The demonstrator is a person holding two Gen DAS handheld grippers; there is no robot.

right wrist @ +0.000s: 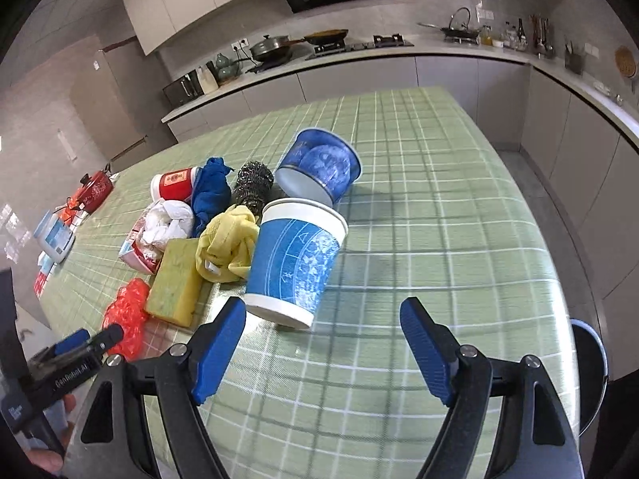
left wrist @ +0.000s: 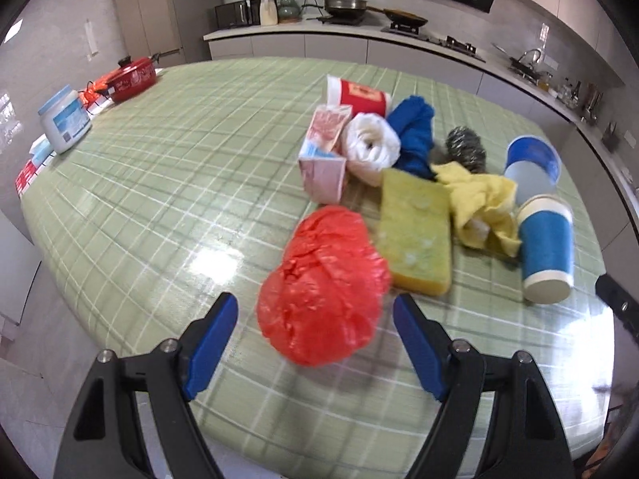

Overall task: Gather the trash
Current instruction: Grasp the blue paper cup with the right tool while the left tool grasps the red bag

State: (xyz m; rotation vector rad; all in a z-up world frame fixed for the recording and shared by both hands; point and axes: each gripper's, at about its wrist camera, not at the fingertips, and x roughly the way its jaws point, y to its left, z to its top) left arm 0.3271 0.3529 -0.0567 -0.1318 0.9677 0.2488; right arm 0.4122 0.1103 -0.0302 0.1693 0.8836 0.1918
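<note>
Green-checked desk (left wrist: 159, 199) in a kitchen carries the trash in one cluster. Left tongs (left wrist: 315, 319) hang released just short of the red plastic bag (left wrist: 323, 283); right tongs (right wrist: 323, 323), also released, face the fallen blue paper cup (right wrist: 295, 255). Best to straddle each squarely, low down, before squeezing gently.

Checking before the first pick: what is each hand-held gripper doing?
Left hand-held gripper: open, empty, red bag ahead.
Right hand-held gripper: open, empty.
</note>
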